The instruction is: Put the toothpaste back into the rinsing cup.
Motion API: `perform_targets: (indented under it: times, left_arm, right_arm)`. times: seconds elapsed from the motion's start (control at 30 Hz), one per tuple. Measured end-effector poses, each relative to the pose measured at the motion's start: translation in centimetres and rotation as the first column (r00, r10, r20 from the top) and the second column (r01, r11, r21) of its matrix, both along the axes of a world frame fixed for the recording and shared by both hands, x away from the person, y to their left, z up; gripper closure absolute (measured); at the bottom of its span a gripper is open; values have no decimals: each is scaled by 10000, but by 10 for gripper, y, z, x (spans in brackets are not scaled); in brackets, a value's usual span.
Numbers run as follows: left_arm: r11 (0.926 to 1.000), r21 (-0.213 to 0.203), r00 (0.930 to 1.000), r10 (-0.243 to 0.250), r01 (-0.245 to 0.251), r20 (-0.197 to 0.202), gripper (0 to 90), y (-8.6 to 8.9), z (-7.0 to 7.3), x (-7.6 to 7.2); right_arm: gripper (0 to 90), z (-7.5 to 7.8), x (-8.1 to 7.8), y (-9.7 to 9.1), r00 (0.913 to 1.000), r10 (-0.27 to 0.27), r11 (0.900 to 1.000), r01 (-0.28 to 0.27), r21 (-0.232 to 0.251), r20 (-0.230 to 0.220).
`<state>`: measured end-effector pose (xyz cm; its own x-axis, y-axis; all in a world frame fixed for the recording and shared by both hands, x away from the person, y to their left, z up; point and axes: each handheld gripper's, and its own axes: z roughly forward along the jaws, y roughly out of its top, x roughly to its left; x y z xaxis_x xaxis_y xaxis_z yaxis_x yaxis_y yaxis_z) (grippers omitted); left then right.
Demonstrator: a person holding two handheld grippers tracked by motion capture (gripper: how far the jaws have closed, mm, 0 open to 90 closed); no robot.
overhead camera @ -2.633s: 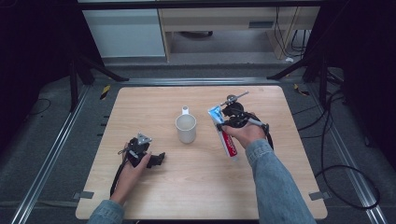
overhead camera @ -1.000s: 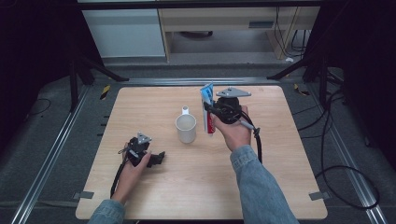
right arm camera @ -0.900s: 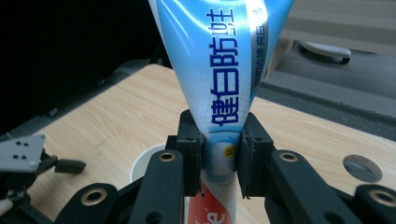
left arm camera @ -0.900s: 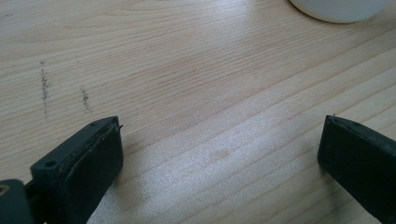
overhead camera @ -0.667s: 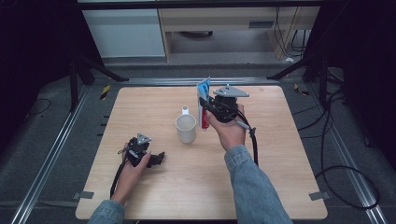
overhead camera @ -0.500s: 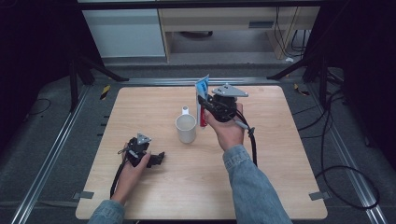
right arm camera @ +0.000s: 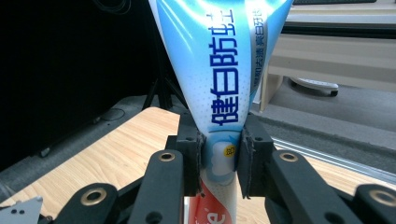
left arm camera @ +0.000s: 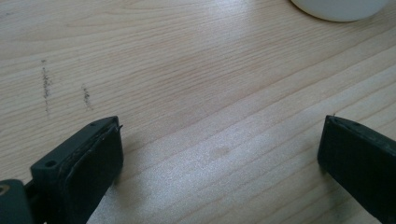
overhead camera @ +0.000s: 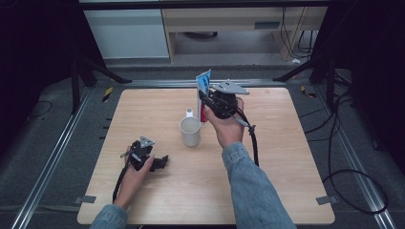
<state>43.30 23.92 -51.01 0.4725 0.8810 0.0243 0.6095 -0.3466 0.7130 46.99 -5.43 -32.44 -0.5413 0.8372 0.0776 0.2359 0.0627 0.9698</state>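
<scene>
Worktop (overhead camera: 286,157) of pale wood is carrying a white mug (overhead camera: 190,131), which is standing upright near the centre with its mouth facing up. Just beyond and to the right of the mug, the toothpaste tube (overhead camera: 204,93) is being held upright in the air, crimped blue end up and red cap end down, apparently so that it can be lowered cap-first into the mug. The right tongs (overhead camera: 208,101) are clamping the tube across its lower body; in the right gripper view both pads are pressing flat on the tube (right arm camera: 219,93). The left tongs (overhead camera: 161,163) are resting on the worktop near the front left, well apart from the mug, with jaws standing wide and gripping nothing.
</scene>
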Motion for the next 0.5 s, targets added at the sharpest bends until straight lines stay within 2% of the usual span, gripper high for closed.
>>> perform_targets:
  times: [0.2, 0.5]
  left_arm:
    - [10000, 18, 10000, -16, 16, -9, 0, 0, 0, 0]
    - [10000, -11, 10000, 3, -3, 1, 0, 0, 0, 0]
  right_arm:
    - [735, 1, 2, 4, 9997, -78, 9992, 69, 388, 221]
    - [735, -1, -2, 16, 9987, -51, 9996, 36, 289, 507]
